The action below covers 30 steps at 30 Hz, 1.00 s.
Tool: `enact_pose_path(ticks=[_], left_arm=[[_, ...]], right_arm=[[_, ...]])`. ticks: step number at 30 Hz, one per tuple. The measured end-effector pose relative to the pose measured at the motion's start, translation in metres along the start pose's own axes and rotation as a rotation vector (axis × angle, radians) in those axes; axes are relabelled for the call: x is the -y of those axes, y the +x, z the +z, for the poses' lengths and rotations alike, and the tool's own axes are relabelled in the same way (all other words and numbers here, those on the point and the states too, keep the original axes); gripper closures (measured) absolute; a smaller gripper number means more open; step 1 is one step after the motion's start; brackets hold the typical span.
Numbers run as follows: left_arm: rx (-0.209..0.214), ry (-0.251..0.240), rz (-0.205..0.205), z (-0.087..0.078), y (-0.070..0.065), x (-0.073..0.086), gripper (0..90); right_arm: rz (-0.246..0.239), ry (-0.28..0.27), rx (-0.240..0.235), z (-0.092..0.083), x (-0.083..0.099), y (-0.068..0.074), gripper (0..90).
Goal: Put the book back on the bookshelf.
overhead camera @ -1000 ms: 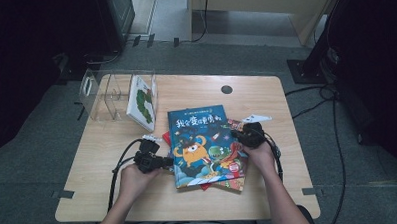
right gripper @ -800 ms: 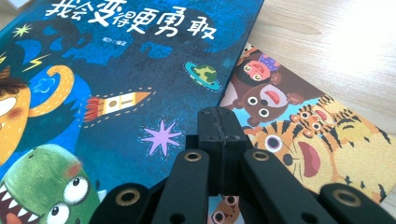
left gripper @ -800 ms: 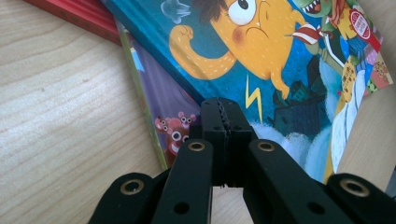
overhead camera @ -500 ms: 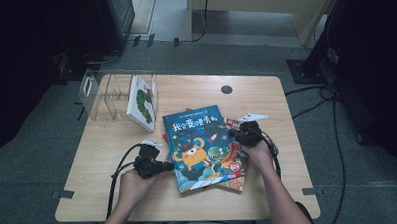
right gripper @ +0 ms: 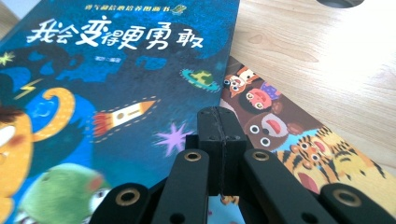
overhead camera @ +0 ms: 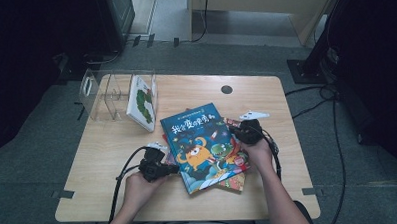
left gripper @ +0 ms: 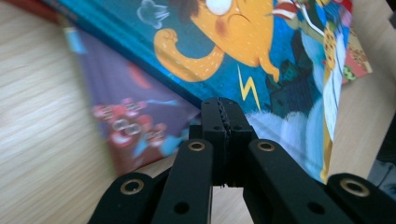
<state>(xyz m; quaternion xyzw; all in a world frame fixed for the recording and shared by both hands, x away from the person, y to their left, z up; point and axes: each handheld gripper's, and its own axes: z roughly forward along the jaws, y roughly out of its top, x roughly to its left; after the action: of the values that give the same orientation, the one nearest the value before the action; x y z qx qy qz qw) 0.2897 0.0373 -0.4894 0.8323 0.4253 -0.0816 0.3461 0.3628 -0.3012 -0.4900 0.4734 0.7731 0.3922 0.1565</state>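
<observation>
Dark floor and cables ring a pale wooden table (overhead camera: 113,160) whose far-left corner carries a clear plastic rack (overhead camera: 103,93) with one picture book (overhead camera: 142,101) standing upright in its right-hand slot. Near the person's side of the table, at its middle, lies a small heap of books. On top is a blue book (overhead camera: 203,144) with an orange monster on its cover, turned a little askew, and under it are a purple book (left gripper: 140,126) showing at the left edge and a book with cartoon animals (right gripper: 289,140) showing at the right.

Both claws are pressed together with nothing between their jaws. The left gripper (overhead camera: 174,168) lies level at the blue book's left edge, its closed tips right at the spine in the left gripper view (left gripper: 227,114) — whether they touch the cover cannot be told. The right gripper (overhead camera: 236,136) rests at the book's right edge, its shut tips (right gripper: 219,121) over the seam between the blue cover and the animal book.

The blue book looks like a stiff hardback: flat, rigid and fairly light, with a glossy cover that would likely slide easily over the books beneath. A push with shut jaws may shift the whole heap. It would probably handle best pinched at the spine or at an edge overhanging the heap — a jaw needs room to slip beneath the cover.
</observation>
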Motion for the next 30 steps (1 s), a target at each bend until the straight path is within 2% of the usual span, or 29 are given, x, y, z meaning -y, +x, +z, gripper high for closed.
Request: enact_pose_path(ticks=[2, 8, 13, 21, 22, 27, 30], left_arm=[[0.011, 0.011, 0.019, 0.005, -0.006, -0.003, 90.0], [0.015, 0.017, 0.031, 0.014, -0.015, -0.009, 90.0], [0.025, 0.026, 0.058, 0.023, -0.024, -0.015, 90.0], [0.056, 0.051, 0.112, 0.04, -0.04, -0.025, 90.0], [0.062, 0.058, 0.129, 0.043, -0.044, -0.027, 90.0], [0.073, 0.068, 0.149, 0.049, -0.049, -0.032, 90.0], [0.066, 0.071, 0.168, 0.049, -0.05, -0.036, 90.0]], right_arm=[[0.0, -0.015, 0.005, -0.005, 0.003, 0.0, 90.0], [0.018, -0.032, 0.014, -0.014, 0.009, -0.004, 90.0], [0.023, -0.037, 0.027, -0.022, 0.016, -0.007, 90.0], [0.033, -0.043, 0.052, -0.036, 0.029, -0.009, 90.0], [0.029, -0.046, 0.06, -0.039, 0.032, -0.009, 90.0], [0.036, -0.051, 0.071, -0.046, 0.039, -0.01, 90.0], [0.046, -0.054, 0.08, -0.05, 0.043, -0.011, 90.0]])
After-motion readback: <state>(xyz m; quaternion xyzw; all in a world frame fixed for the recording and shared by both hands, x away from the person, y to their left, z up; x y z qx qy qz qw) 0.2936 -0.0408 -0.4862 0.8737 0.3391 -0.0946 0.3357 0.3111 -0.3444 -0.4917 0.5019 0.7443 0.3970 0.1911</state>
